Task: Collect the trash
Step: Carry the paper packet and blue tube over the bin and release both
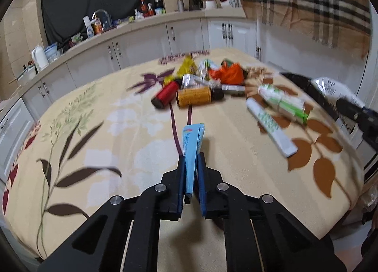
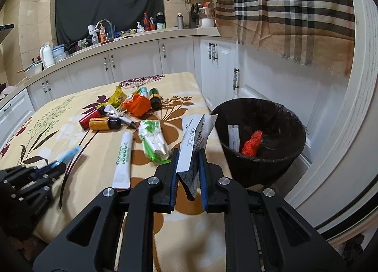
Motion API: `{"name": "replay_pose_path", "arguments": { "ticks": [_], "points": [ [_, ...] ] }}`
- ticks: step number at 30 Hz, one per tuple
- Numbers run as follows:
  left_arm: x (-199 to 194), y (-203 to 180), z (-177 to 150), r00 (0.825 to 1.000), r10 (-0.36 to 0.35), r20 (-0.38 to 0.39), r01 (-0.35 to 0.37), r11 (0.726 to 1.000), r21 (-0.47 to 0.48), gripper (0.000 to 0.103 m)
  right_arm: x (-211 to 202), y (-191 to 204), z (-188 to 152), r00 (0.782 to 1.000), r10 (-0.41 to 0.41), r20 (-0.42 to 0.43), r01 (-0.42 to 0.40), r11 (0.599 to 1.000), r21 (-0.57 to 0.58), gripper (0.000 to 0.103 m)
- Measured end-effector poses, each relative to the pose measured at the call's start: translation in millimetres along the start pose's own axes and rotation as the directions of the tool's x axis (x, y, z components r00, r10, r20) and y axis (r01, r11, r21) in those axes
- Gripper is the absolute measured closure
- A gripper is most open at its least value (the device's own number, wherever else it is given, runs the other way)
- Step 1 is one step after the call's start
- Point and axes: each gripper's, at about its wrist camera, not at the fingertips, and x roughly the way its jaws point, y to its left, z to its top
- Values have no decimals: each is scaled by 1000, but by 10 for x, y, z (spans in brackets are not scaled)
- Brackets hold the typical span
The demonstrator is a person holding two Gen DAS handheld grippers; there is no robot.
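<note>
Across the flowered table (image 2: 70,130) lies the uncollected trash, bottles, tubes and wrappers, with the black bin (image 2: 259,144) just off the far-right edge, a red scrap already inside. Right gripper (image 2: 187,153) clamped on a white printed packet (image 2: 196,139): best carried fully over the rim before letting go. Left gripper (image 1: 191,157) pinching a flat blue sachet (image 1: 192,144); same route, kept clear of the other arm.

left gripper (image 1: 191,161): fingers (image 1: 180,177) pinched on a blue packet (image 1: 192,151), tilted downward
right gripper (image 2: 189,158): fingers (image 2: 173,172) clamped on a white packet (image 2: 195,139), tilted downward
</note>
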Motion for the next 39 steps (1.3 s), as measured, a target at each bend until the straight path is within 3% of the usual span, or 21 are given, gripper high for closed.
{"name": "replay_pose_path", "arguments": {
  "ticks": [7,15,25,31,39],
  "points": [
    [14,-151,418,994,-54,90,52,998,26,92,91,-177,213,998,-59,27,59,998,14,88],
    [224,-535,1044,976,-151,158,142,988,66,92,374,-591,594,986,-156,54,153,986,58,88],
    [738,-1176,1641,964,-226,140,206,968,144,92,887,-1079,876,969,-245,24,240,964,116,88],
    [951,-1528,1837,960,-251,128,223,955,194,92,1110,-1207,907,965,-263,3,260,957,129,88],
    [1299,-1843,1941,966,-248,68,226,947,228,92,1373,-1415,906,956,-293,-31,294,944,151,88]
  ]
}}
